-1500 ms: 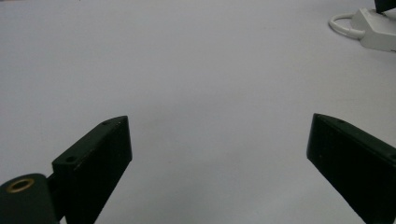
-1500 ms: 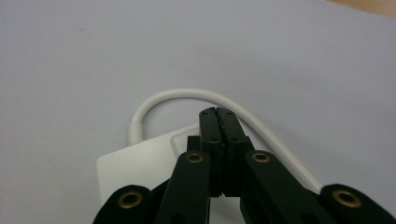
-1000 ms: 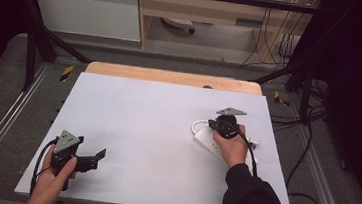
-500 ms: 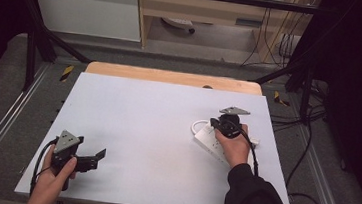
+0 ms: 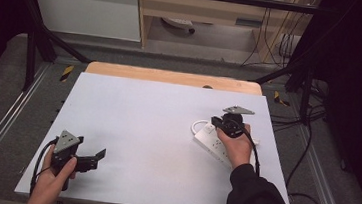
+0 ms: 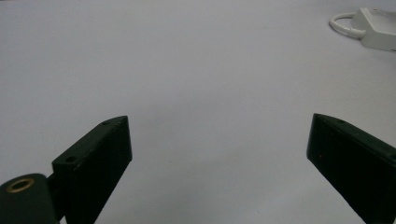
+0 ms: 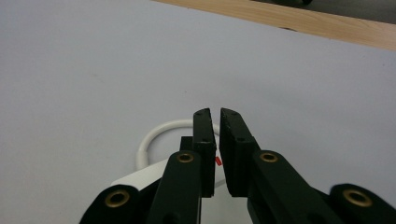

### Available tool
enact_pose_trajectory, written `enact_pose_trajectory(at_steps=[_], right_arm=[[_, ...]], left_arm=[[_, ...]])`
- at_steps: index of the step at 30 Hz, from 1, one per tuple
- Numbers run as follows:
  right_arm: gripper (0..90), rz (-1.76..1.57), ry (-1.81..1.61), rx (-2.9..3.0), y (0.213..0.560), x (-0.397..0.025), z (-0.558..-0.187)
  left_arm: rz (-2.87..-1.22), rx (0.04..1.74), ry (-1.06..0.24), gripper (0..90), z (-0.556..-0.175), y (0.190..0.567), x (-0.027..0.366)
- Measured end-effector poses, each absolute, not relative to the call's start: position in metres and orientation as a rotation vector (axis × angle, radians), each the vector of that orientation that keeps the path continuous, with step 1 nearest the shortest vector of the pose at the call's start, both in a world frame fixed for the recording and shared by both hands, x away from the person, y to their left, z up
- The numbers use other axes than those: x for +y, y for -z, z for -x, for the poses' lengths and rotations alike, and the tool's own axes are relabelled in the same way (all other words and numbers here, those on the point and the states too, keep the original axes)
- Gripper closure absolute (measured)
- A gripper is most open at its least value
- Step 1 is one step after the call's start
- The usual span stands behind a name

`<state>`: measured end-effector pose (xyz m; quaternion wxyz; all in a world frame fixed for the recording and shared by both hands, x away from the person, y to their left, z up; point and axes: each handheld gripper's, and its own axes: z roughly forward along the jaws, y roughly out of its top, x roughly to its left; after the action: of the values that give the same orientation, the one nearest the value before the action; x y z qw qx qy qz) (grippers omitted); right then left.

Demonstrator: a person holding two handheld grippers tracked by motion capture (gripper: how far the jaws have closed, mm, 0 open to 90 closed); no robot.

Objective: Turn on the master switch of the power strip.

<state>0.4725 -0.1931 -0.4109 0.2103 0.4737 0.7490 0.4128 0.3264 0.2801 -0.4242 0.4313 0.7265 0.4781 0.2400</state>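
A white power strip with a looped white cable lies on the right part of the white table. My right gripper hovers just over the strip's far end, jaws shut with only a thin slit between them. In the right gripper view the jaw tips stand above the strip and its cable loop; a small red spot shows beneath them. My left gripper rests near the front left edge, open with nothing between its jaws. The strip shows far off in its view.
A wooden edge runs along the table's far side. Black frame bars and floor cables flank the table. A white cabinet stands behind.
The right gripper has crept slightly away from me over the power strip. The left gripper has stayed put.
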Motion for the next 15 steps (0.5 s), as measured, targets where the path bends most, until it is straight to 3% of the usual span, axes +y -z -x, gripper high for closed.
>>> enact_pose_trajectory(at_steps=[9,15], right_arm=[[70.1,-1.312,-1.203,2.077,0.4069,-0.1956,-0.471],[48.4,-1.335,-1.26,2.048,0.4035,-0.1977,-0.4698]], left_arm=[[-1.813,1.192,-0.6,6.8,-0.3264,0.4241,0.2804],[-1.812,1.193,-0.6,6.8,-0.3263,0.424,0.2804]])
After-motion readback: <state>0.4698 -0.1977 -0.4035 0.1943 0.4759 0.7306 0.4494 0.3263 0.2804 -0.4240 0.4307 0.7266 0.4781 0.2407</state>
